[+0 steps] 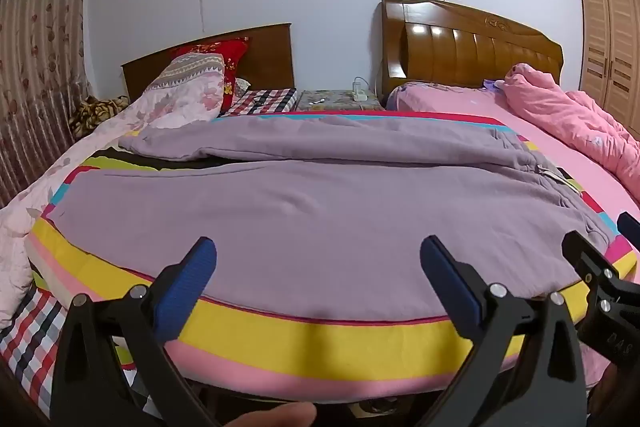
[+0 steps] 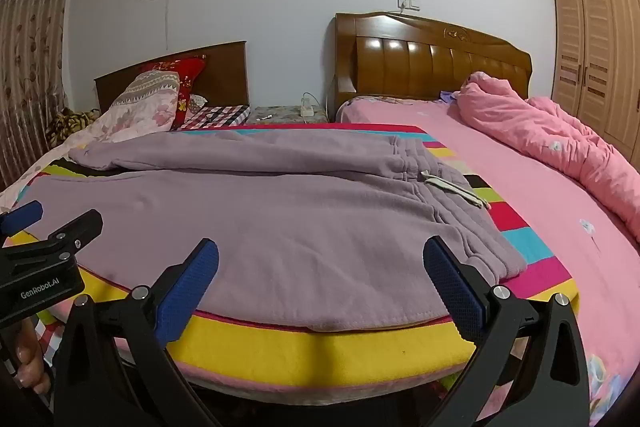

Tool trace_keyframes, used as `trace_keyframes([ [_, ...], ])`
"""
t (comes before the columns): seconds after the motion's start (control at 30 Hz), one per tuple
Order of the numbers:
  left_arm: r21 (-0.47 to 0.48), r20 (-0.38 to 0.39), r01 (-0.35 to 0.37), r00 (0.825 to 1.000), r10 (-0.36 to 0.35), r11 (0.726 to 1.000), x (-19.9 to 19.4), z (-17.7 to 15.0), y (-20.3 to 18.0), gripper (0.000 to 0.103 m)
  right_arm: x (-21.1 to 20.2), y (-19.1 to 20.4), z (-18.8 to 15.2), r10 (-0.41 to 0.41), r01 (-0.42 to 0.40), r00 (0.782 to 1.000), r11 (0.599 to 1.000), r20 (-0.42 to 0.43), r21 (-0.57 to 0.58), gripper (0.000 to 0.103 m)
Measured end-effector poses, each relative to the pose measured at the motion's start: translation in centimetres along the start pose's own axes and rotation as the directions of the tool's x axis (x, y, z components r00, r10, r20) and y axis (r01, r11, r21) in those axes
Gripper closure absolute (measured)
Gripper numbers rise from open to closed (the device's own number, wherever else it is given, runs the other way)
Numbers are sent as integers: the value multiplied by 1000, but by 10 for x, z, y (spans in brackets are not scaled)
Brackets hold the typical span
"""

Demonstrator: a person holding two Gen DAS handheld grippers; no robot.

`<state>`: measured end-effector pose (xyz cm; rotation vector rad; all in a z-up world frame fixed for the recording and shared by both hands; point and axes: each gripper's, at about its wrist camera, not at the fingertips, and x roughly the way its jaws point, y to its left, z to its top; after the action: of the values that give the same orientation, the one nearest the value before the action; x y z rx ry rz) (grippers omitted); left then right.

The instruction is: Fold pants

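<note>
Starting at my far left, I see a striped floral curtain (image 1: 40,39) and a pale flowered quilt (image 1: 24,211) heaped on the small bed, with a red pillow (image 1: 224,63) propped against its dark headboard (image 1: 256,51). My left tongs (image 1: 318,263) hang spread wide above the near edge of a striped mat (image 1: 320,343), blue pads apart and nothing between them; a fingertip of mine shows at the bottom of that view. The lilac pants (image 1: 320,203) lie flat on the mat, legs running off to the left, the far leg angled away from the near one so a dark wedge of mat shows between them, the waistband bunched at the right. A pale drawstring (image 2: 456,189) trails off the waistband onto the mat. My right tongs (image 2: 320,263) are likewise spread and empty, hovering over the near hem of the pants close to the waist end, just beside the left pair. Past the mat, a small nightstand (image 2: 280,115) with a white power strip (image 2: 307,109) sits between the beds. Further right is the pink bed (image 2: 520,187) with its glossy wooden headboard (image 2: 432,59) and a rumpled pink duvet (image 2: 560,139), then a slatted wardrobe (image 2: 592,59) at the far edge.
</note>
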<state>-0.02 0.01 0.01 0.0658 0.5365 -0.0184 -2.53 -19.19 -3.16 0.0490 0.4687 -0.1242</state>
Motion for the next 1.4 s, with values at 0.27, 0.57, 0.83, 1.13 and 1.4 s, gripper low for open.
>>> trace_keyframes([
  [0.27,2,-2,1,1000,-1,1000,0,0,0,1,0,-2,0,-4,4,1000,1000,-4,3,4],
  [0.57,2,-5,0,1000,0,1000,0,0,-1,1,4,0,-2,-2,2,1000,1000,-6,-1,4],
  [0.83,2,-7,0,1000,0,1000,1,-5,3,1,5,-5,-6,9,-8,1000,1000,-21,17,4],
  [1.13,2,-13,1,1000,-1,1000,1,-7,3,1,6,-5,-4,14,-13,999,1000,-33,24,4],
  [1.4,1,-23,0,1000,0,1000,3,-7,1,1,8,-7,-3,16,-15,999,999,-41,30,4],
])
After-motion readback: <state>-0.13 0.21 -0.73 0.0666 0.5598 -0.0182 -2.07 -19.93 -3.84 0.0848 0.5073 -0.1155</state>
